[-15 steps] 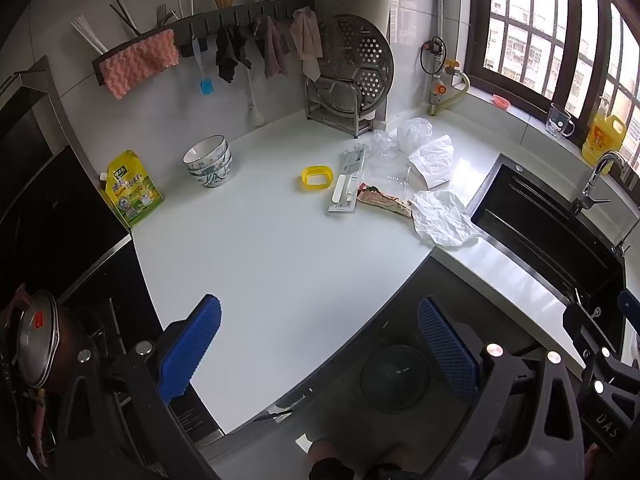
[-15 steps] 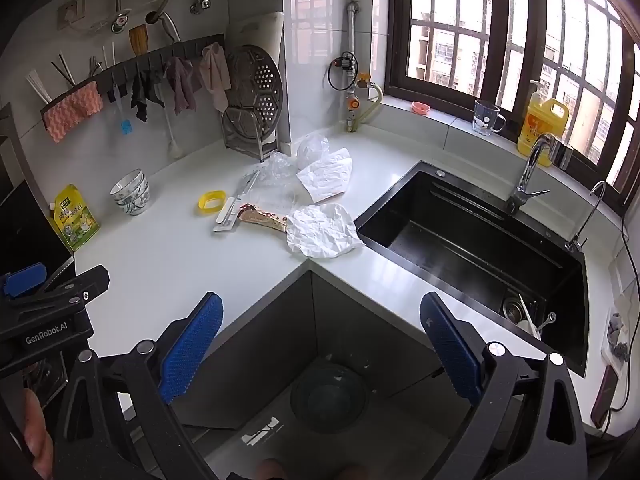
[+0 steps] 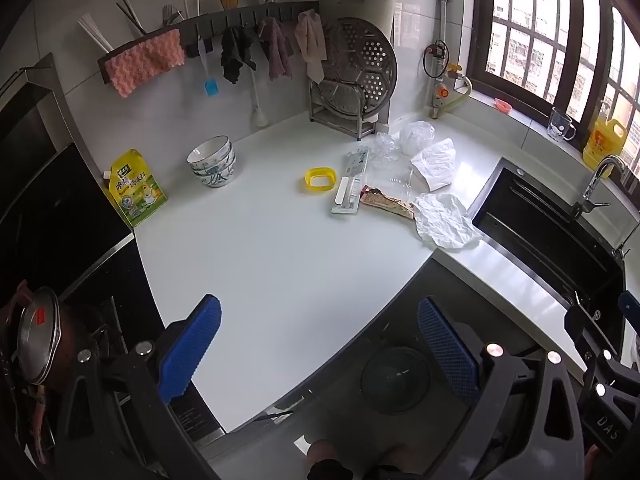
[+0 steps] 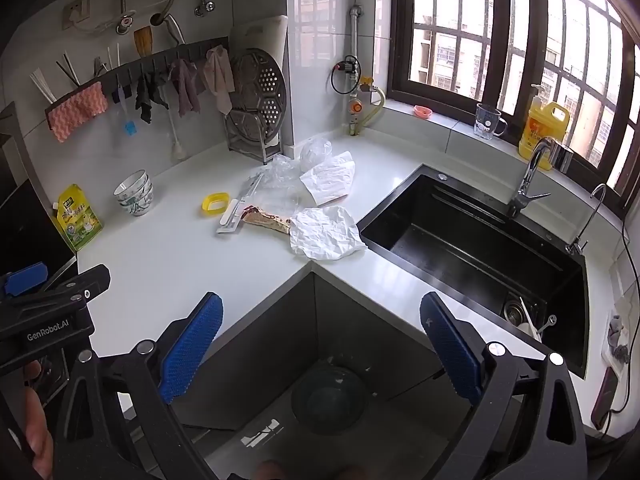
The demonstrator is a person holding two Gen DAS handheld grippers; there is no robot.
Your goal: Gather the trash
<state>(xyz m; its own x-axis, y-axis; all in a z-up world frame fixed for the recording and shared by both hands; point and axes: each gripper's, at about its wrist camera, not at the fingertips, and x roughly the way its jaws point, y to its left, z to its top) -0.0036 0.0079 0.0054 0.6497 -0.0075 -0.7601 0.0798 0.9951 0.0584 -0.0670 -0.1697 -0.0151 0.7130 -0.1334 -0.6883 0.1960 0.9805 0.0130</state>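
Trash lies in a cluster on the white counter [image 3: 280, 264] near the sink corner: a crumpled white paper [image 3: 444, 220] [image 4: 324, 232], a brown snack wrapper [image 3: 386, 202] [image 4: 266, 218], a second white paper [image 3: 436, 164] [image 4: 330, 178], clear plastic film [image 3: 416, 136] [image 4: 316, 150] and a flat blister pack [image 3: 350, 188] [image 4: 236, 210]. On the floor under the counter corner stands a dark round bin [image 3: 396, 374] [image 4: 330, 398]. My left gripper [image 3: 320, 352] hangs open over the counter's front edge, empty. My right gripper [image 4: 320, 352] is open above the bin, empty.
A yellow ring [image 3: 319, 179] lies left of the trash. Stacked bowls [image 3: 212, 162] and a yellow pouch [image 3: 134, 188] stand by the wall. A black sink [image 4: 480, 240] with a tap [image 4: 530, 178] is at the right. A stove with a pot [image 3: 40, 340] is at the left.
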